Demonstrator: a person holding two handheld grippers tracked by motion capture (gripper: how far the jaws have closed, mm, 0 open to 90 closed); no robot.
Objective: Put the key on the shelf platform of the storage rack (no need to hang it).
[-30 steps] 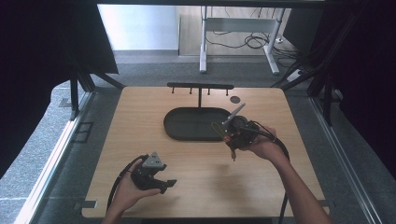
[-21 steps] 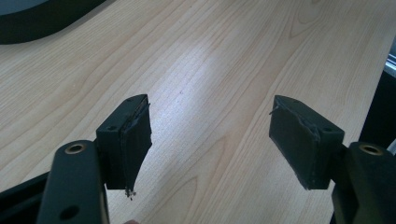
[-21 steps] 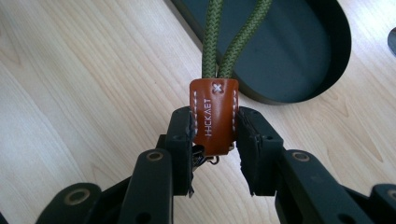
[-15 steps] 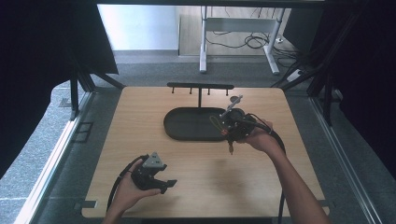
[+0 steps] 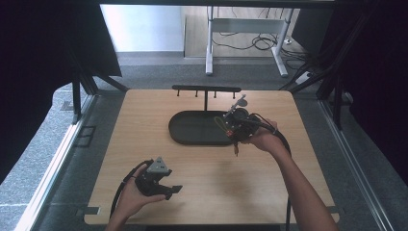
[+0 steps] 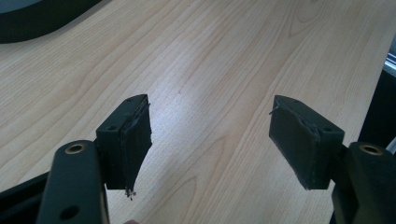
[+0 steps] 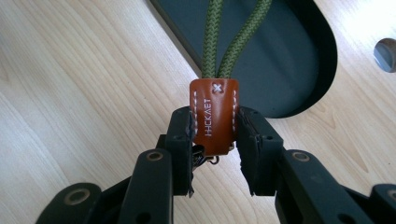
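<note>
Keychain strap: brown leather tab (image 7: 213, 122) stitched in white, stamped lettering on its face, closing a doubled olive-green braided cord (image 7: 224, 42). The right gripper (image 7: 214, 148) pinches the tab between its two black jaws, pressing on the tab's side edges. Gripping the stiff leather rather than the limp cord probably gives a surer hold. A small dark metal clip shows under the tab, partly hidden. The cord runs ahead of the jaws over the black oval tray (image 5: 192, 129); in the high view the right gripper (image 5: 236, 123) is above the tray's right end, so the strap appears lifted, not lying flat.

Black rack (image 5: 207, 89) with pegs: at the table's far edge, just behind the tray; plausibly a hanging point for the cord loop.

Left gripper (image 6: 210, 140): jaws spread wide, nothing between them, over bare wooden table (image 6: 224, 60) near the person's edge, well apart from the tray, seemingly on standby.
</note>
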